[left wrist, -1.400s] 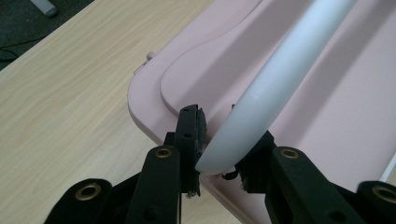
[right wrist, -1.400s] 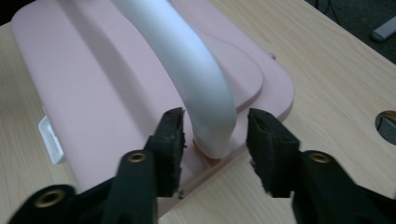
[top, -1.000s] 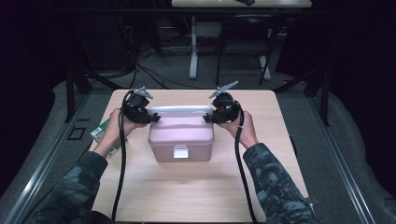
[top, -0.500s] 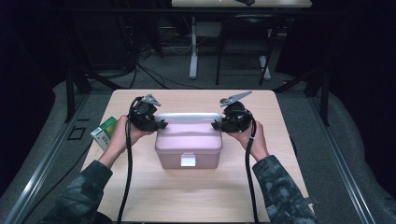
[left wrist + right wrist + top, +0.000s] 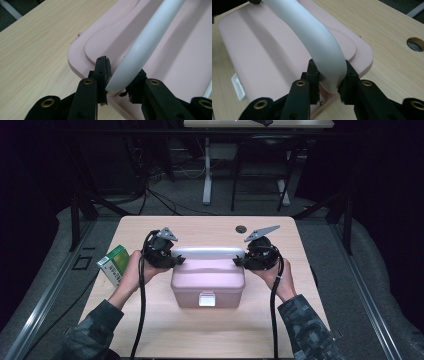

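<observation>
Carton (image 5: 114,264) of green and white lies at the far left edge of the table (image 5: 165,330), just beside the person's left wrist and apart from the work.

Next comes the left tool (image 5: 176,260), gripping the left end of the white handle (image 5: 207,252); in the left gripper view its jaws press on the handle (image 5: 140,47) where it curves down to the lid.

Between the tools sits the pink box (image 5: 208,285), near the middle of the table, lid down, white latch (image 5: 206,298) facing the person. The handle's long axis runs left to right along the far edge of the lid, so each end lies straight ahead of its own tool, and neither hand is nearer than the other.

The right tool (image 5: 239,261) clamps the right end, its jaws closed on the handle (image 5: 322,42) at the bend. Both hands come in low from the sides, tools pointing inward at each other, roughly level. A lift or carry would likely need both to move together.
</observation>
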`<action>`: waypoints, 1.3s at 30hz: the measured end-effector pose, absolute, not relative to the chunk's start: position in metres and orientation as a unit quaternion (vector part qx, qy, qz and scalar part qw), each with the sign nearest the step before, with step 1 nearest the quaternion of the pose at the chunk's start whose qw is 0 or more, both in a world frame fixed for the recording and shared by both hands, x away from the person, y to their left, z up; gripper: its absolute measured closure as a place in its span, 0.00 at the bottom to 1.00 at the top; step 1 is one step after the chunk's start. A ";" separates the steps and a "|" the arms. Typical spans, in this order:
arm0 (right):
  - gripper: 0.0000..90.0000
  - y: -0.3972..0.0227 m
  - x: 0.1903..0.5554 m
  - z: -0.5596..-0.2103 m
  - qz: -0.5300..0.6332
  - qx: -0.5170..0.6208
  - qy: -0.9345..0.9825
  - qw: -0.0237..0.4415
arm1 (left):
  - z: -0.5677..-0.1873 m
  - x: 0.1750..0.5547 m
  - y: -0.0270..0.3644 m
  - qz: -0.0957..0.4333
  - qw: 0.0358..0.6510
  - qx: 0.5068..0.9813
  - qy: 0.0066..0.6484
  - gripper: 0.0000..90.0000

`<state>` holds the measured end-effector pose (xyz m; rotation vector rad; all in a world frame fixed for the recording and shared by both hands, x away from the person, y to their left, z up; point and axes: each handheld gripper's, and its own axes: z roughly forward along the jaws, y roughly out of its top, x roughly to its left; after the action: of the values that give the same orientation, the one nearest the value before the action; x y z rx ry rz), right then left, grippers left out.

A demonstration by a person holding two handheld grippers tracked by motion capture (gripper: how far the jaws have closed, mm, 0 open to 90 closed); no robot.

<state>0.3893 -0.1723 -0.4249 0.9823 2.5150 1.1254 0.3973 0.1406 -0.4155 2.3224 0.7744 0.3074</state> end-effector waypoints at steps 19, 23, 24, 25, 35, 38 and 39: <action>0.82 -0.176 0.362 -0.425 0.381 0.323 0.860 0.105 | -0.420 0.371 0.143 0.115 0.347 0.887 0.282 0.82; 0.82 -0.174 0.357 -0.425 0.381 0.322 0.860 0.106 | -0.419 0.368 0.144 0.115 0.343 0.890 0.279 0.82; 0.82 -0.174 0.356 -0.425 0.381 0.323 0.860 0.104 | -0.419 0.367 0.144 0.116 0.342 0.890 0.277 0.82; 0.82 -0.174 0.355 -0.425 0.379 0.321 0.861 0.106 | -0.419 0.367 0.144 0.117 0.343 0.890 0.278 0.82; 0.83 -0.173 0.354 -0.425 0.379 0.322 0.860 0.111 | -0.417 0.364 0.146 0.113 0.339 0.890 0.284 0.63; 0.83 -0.174 0.354 -0.425 0.380 0.322 0.860 0.111 | -0.413 0.358 0.151 0.112 0.344 0.887 0.287 0.51; 0.83 -0.173 0.354 -0.425 0.380 0.322 0.860 0.111 | -0.411 0.355 0.154 0.112 0.346 0.886 0.289 0.47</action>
<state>0.3544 -0.1735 -0.4249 0.9456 2.5261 1.1150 0.3551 0.1541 -0.4113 2.2995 0.7495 0.2911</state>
